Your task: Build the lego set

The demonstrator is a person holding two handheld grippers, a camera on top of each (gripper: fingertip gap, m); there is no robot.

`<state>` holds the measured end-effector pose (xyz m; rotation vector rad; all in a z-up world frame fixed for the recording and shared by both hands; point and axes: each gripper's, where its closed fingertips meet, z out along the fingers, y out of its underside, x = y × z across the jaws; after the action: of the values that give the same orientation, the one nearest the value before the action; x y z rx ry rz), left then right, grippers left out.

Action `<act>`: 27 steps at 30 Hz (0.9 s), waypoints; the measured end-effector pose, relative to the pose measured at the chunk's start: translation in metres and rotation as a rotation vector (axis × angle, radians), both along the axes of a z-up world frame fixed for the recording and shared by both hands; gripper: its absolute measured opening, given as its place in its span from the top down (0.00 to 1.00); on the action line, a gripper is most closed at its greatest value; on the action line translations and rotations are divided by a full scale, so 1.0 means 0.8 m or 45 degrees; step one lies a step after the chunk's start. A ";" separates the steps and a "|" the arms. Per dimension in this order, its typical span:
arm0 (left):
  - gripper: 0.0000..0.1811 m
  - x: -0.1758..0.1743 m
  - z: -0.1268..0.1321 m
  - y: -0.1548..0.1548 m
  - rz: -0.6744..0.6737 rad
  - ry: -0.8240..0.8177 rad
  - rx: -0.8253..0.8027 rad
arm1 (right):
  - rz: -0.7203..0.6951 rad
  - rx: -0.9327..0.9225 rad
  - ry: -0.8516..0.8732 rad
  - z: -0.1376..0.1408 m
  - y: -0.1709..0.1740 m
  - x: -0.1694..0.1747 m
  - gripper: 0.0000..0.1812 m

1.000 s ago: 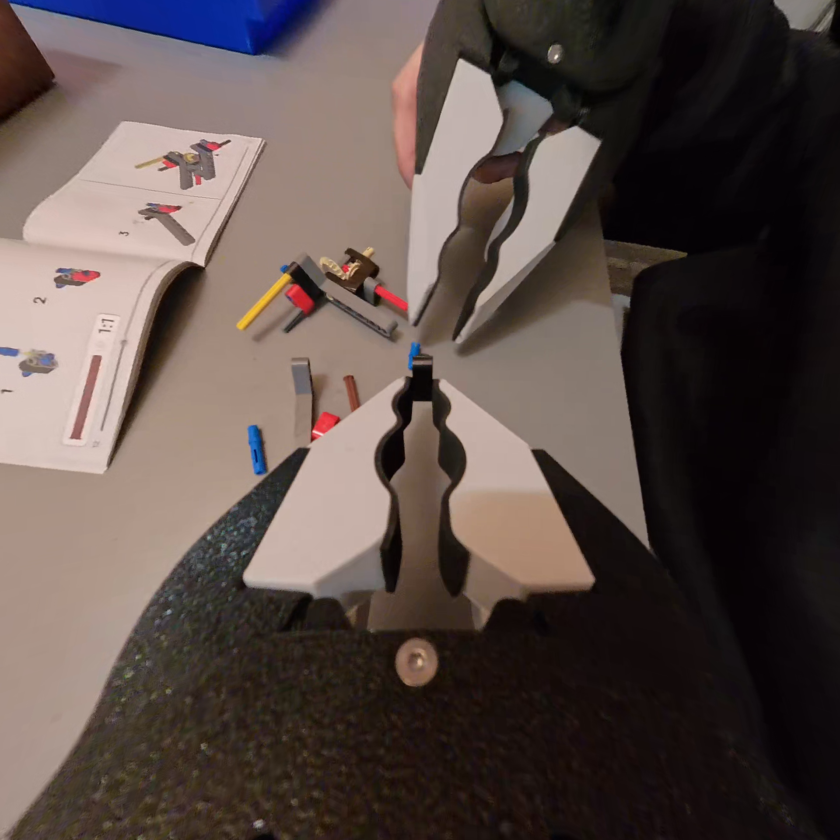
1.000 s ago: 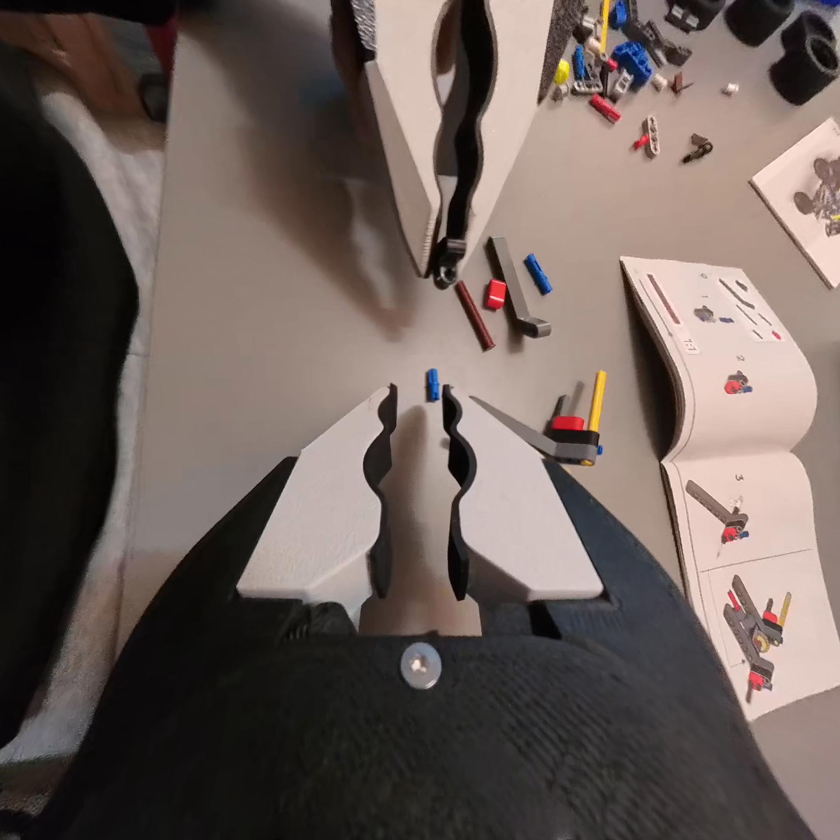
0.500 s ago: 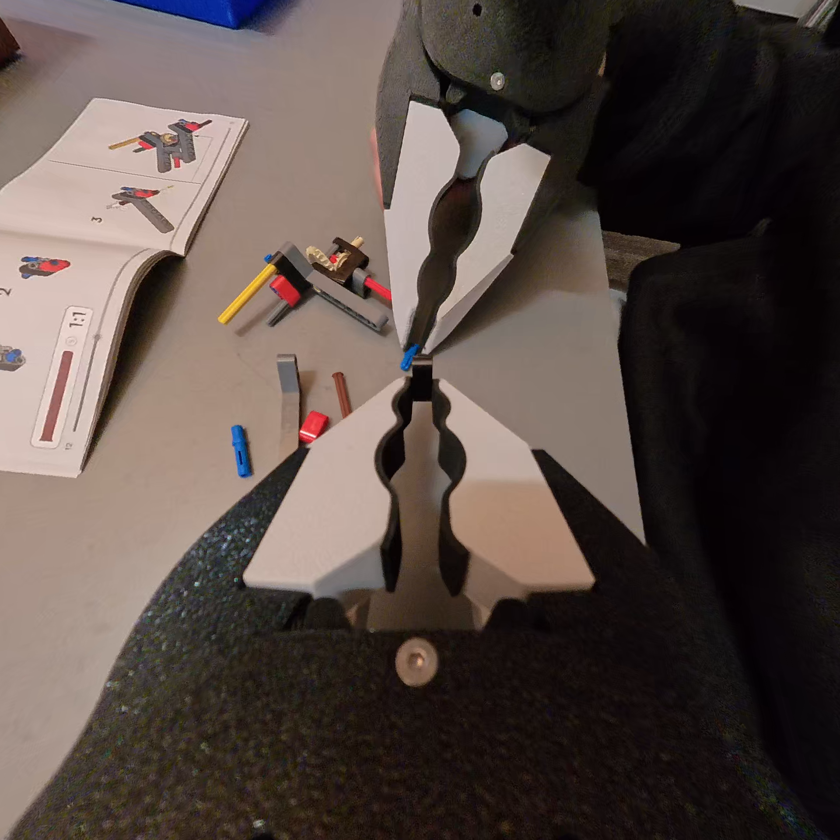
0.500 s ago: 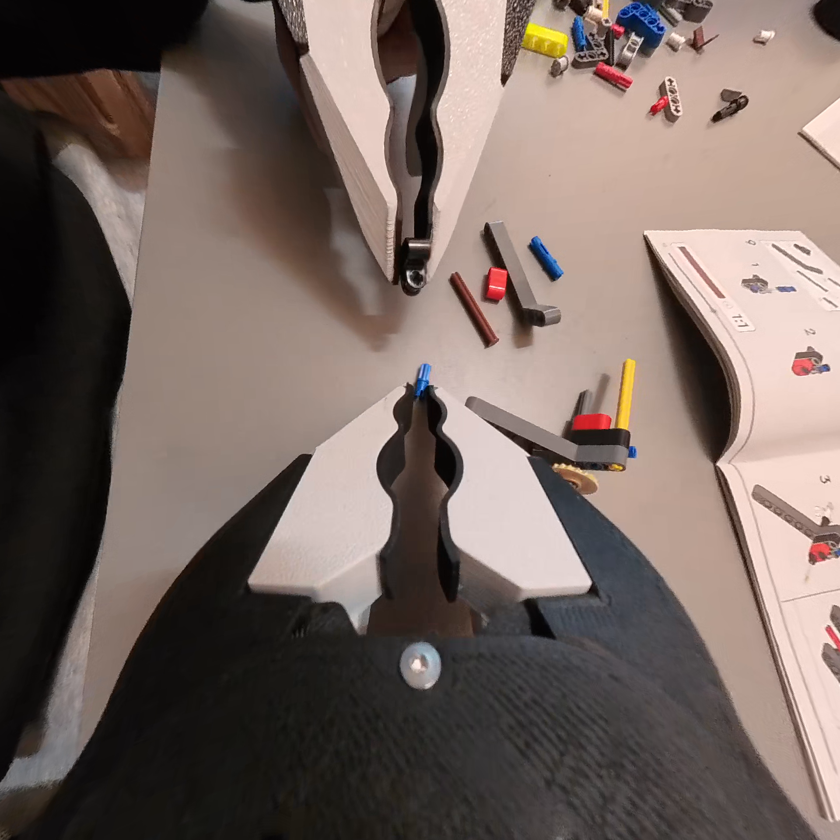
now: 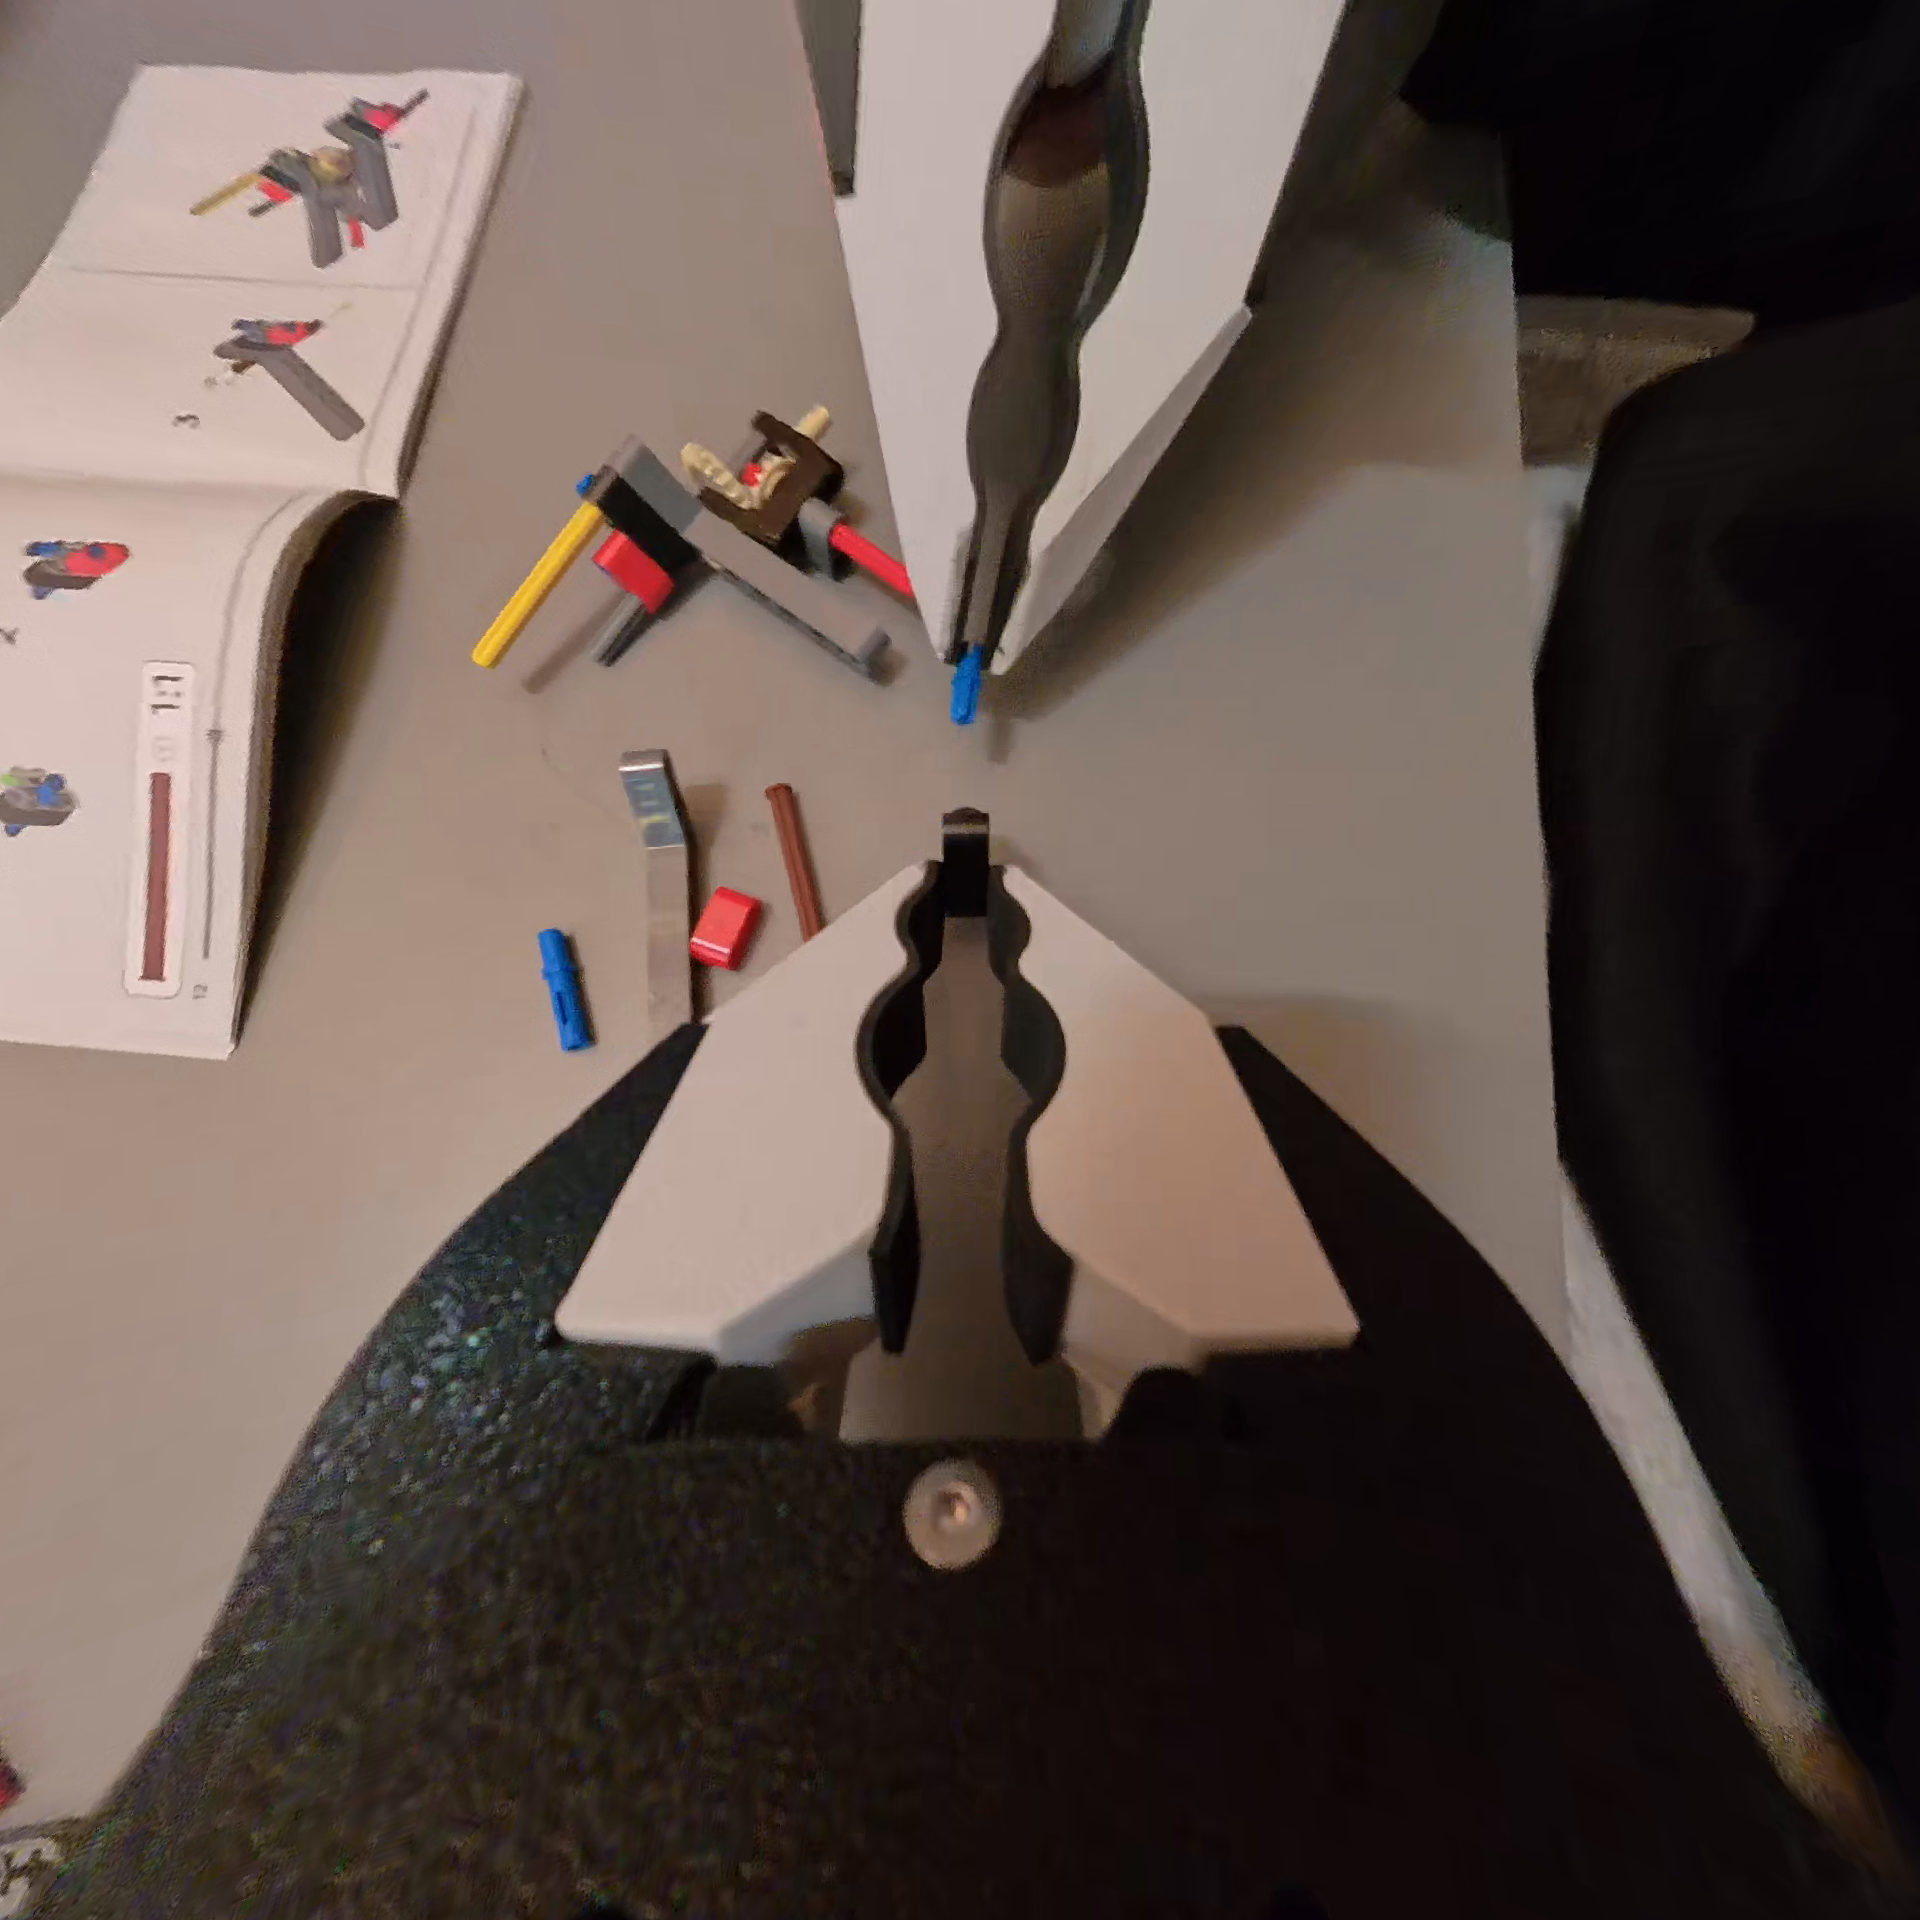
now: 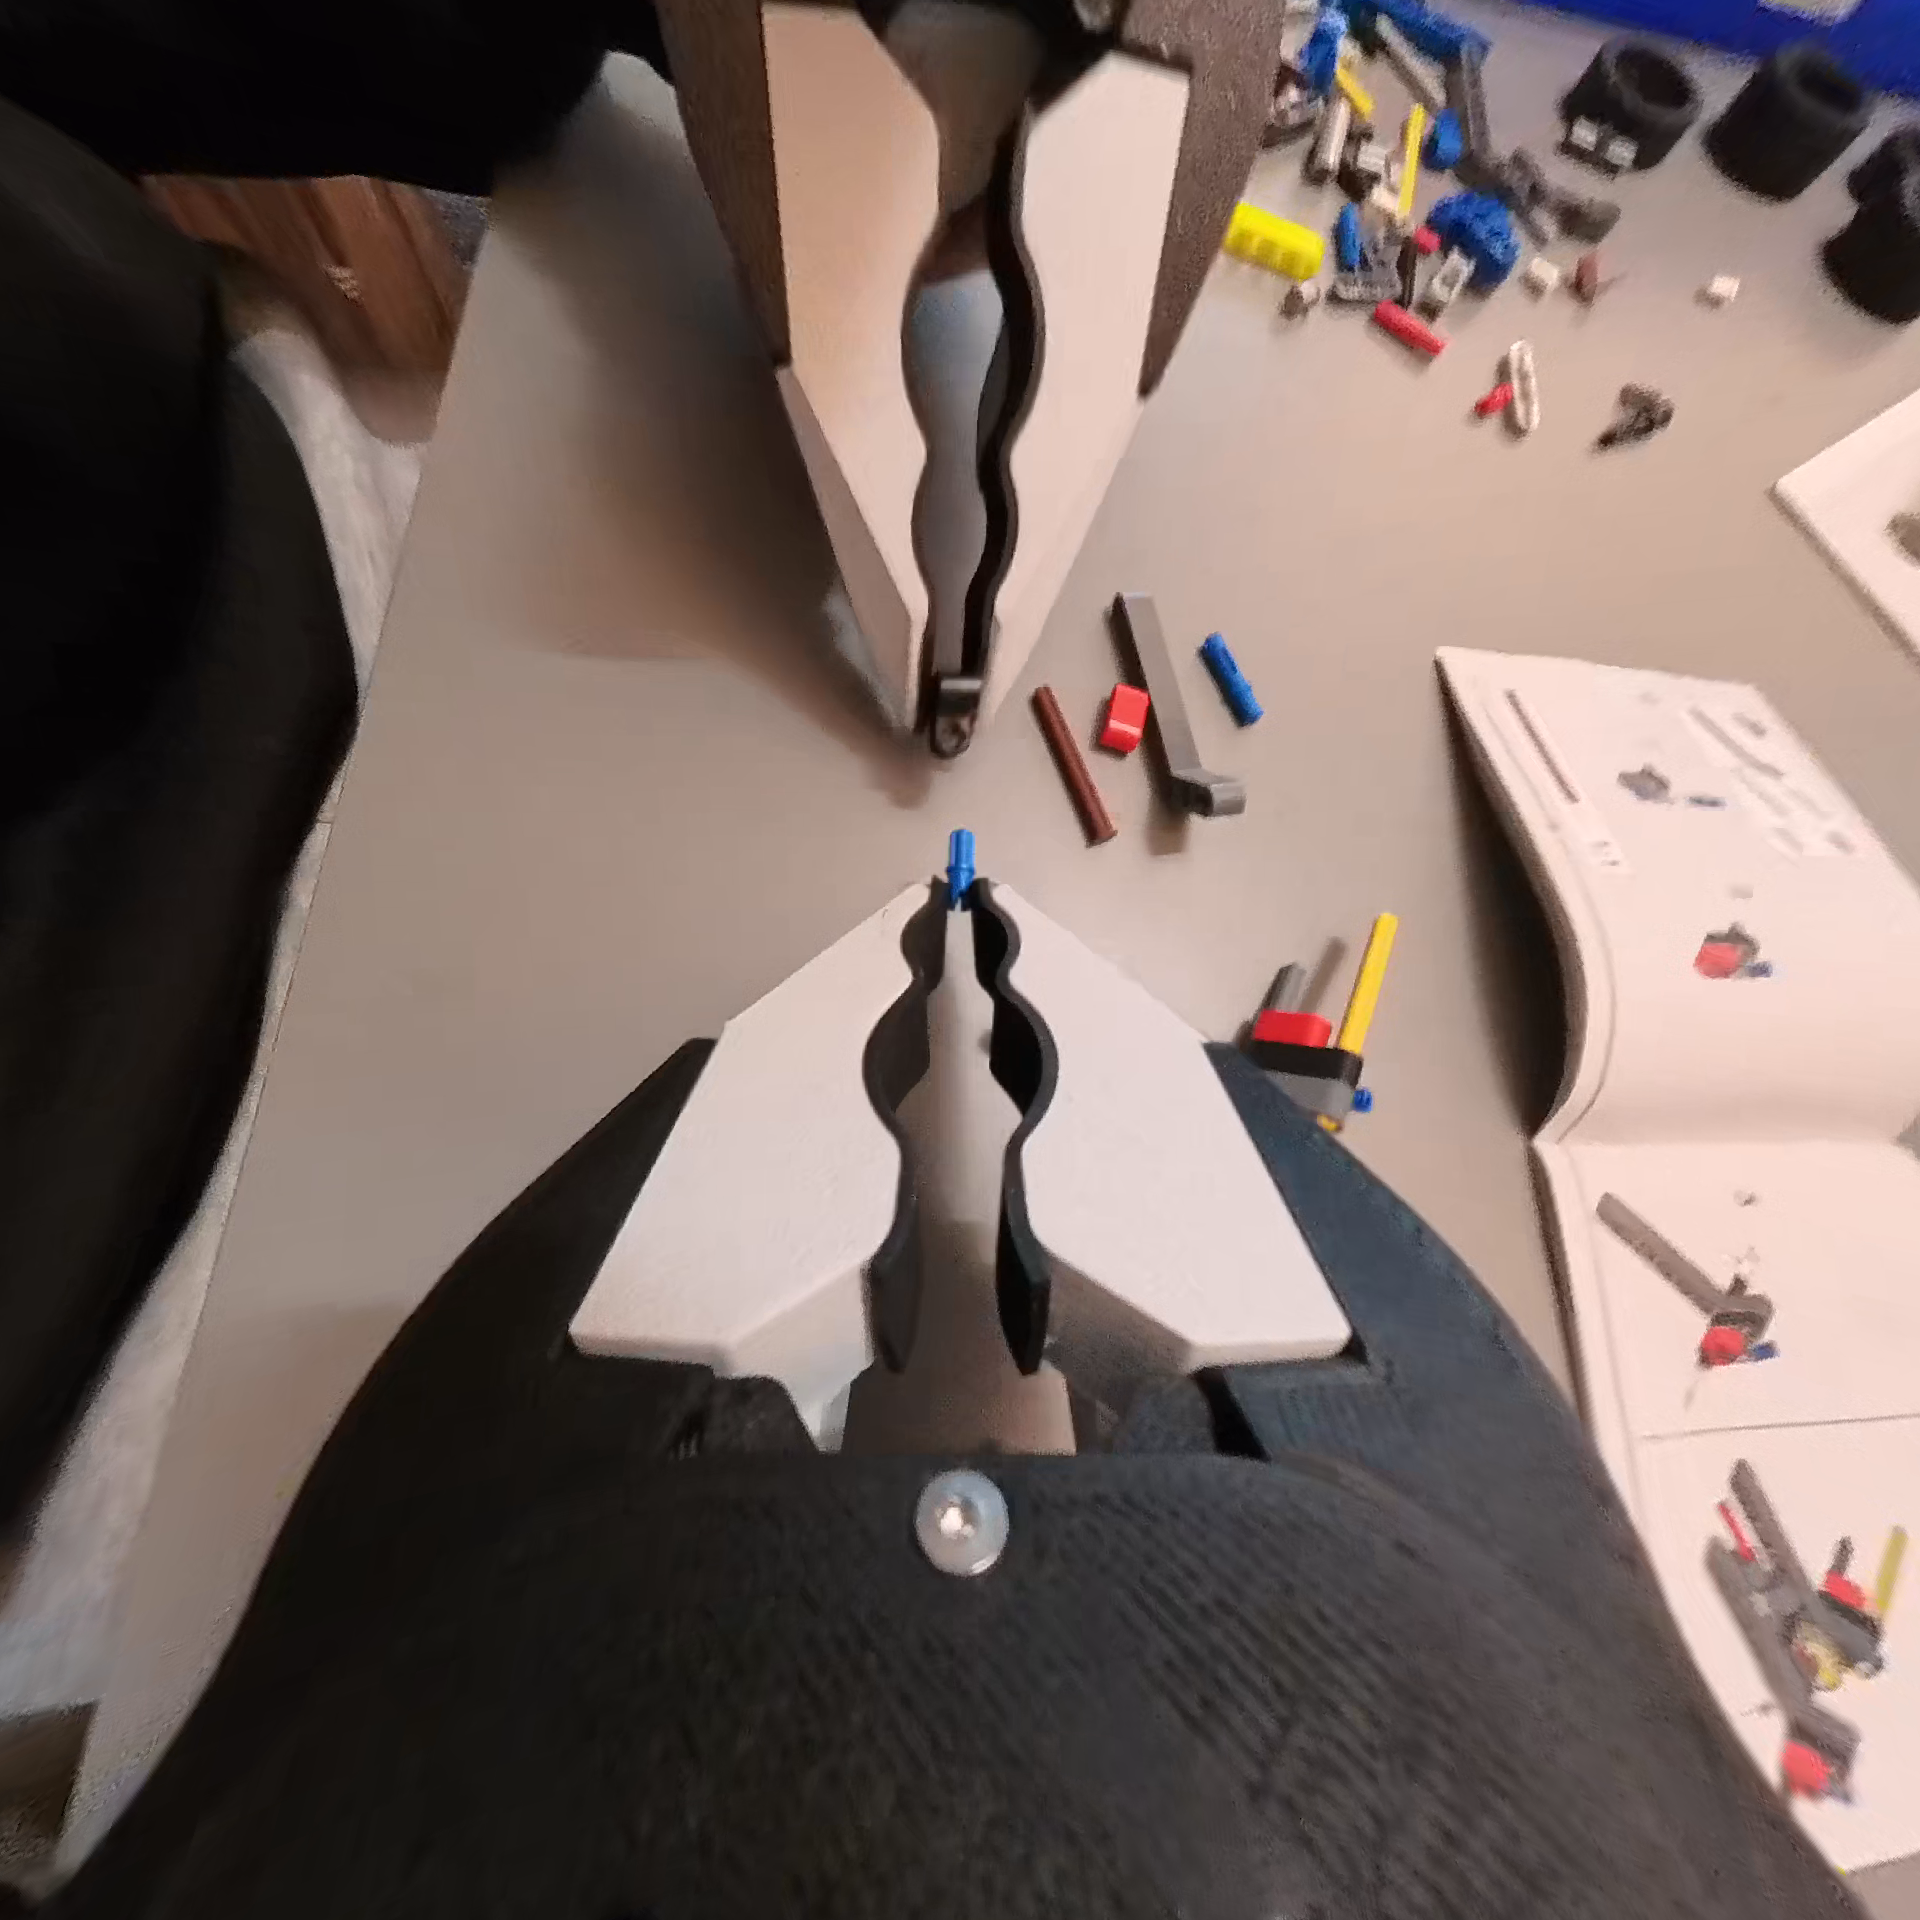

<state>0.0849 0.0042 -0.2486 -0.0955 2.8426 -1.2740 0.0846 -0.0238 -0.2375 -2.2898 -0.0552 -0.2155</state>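
Note:
My left gripper [image 5: 964, 873] is shut on a small black connector [image 5: 964, 857] that sticks out past its tips. My right gripper [image 6: 961, 896] is shut on a short blue pin [image 6: 960, 860], whose end points at the connector. The two grippers face each other tip to tip, a small gap apart, above the grey table [image 5: 1247, 727]. The left gripper also shows in the right wrist view [image 6: 951, 701], and the right gripper shows in the left wrist view [image 5: 971, 649]. A part-built assembly [image 5: 727, 530] with a yellow axle lies left of the right gripper.
A grey bent beam [image 5: 657, 883], a red piece [image 5: 724, 927], a brown axle [image 5: 795, 860] and a second blue pin [image 5: 564, 987] lie loose nearby. An open instruction booklet [image 5: 208, 416] lies beyond them. A pile of parts [image 6: 1403, 229] and black tyres [image 6: 1631, 104] lie farther off. The table edge and dark clothing [image 5: 1714, 935] are close by. Some 4 cm of space lies between my two pairs of fingers.
My right gripper was open around the blue pin on the table; it shut on the pin and lifted it. My left gripper has kept hold of the black connector.

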 end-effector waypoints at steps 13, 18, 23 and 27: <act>0.97 -0.006 -0.004 -0.009 -0.020 -0.090 0.114 | 0.151 -0.245 -0.372 -0.001 0.012 -0.009 0.99; 0.97 -0.010 -0.010 -0.010 -0.047 -0.122 0.175 | 0.139 -0.295 -0.417 -0.005 0.014 -0.006 0.98; 0.97 -0.014 -0.011 -0.010 -0.039 -0.092 0.199 | 0.172 -0.362 -0.484 -0.006 0.013 -0.009 0.99; 0.97 -0.015 -0.012 -0.010 -0.010 -0.016 0.183 | 0.211 -0.438 -0.563 -0.006 0.012 -0.012 0.98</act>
<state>0.0732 -0.0037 -0.2581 -0.0728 2.9156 -1.0627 0.0752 -0.0142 -0.2422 -2.5164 -0.5439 -0.6652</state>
